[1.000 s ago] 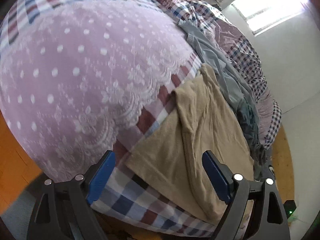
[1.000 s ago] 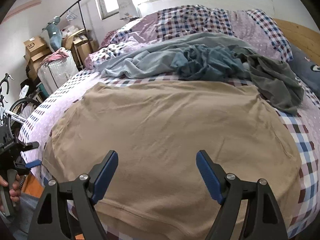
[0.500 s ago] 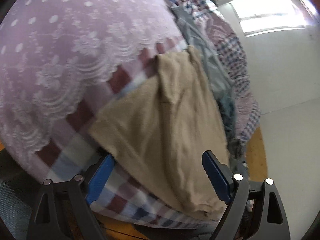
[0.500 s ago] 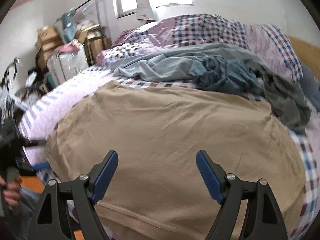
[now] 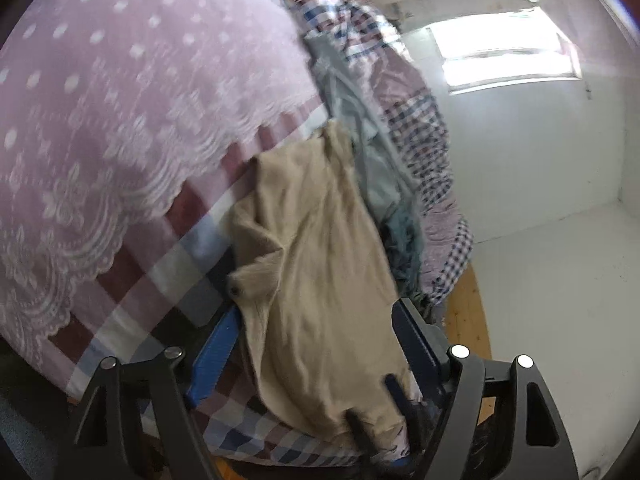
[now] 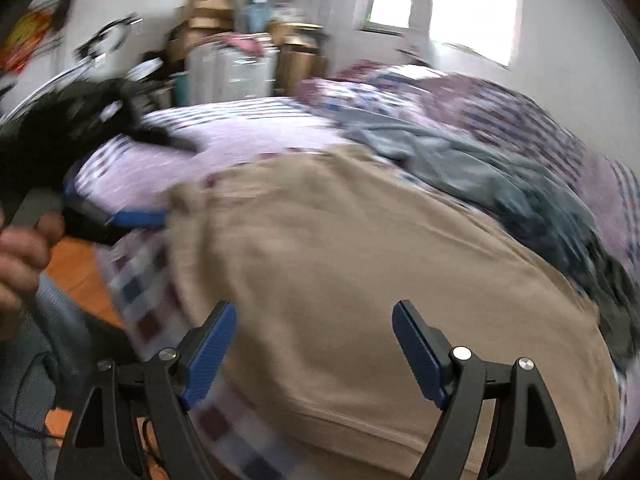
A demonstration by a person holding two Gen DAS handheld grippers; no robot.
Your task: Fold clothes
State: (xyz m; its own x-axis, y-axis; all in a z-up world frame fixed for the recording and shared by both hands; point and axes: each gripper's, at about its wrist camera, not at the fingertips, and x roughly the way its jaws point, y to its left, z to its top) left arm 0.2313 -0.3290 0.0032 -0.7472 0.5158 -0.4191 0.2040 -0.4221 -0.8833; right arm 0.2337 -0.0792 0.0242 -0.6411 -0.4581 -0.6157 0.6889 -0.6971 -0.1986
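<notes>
A tan shirt lies spread flat on the bed, and its near hem runs just past my right gripper. That gripper hovers open over the hem with nothing between its pads. At the shirt's left corner sits my left gripper, held by a hand. In the left wrist view the tan shirt hangs over the bed edge, and its corner lies between the jaws of my left gripper. Those jaws are closing, with a wide gap still showing between them.
A pink lace-edged bedspread over a plaid sheet covers the bed. Crumpled grey-blue clothes lie beyond the shirt, with a plaid quilt behind them. Boxes and bags stand by the far wall. Wooden floor borders the bed.
The left gripper has turned onto the shirt's corner, which now lies between its narrowing jaws. The right gripper has swung left and rolled, bringing the left gripper and hand closer in its view.
</notes>
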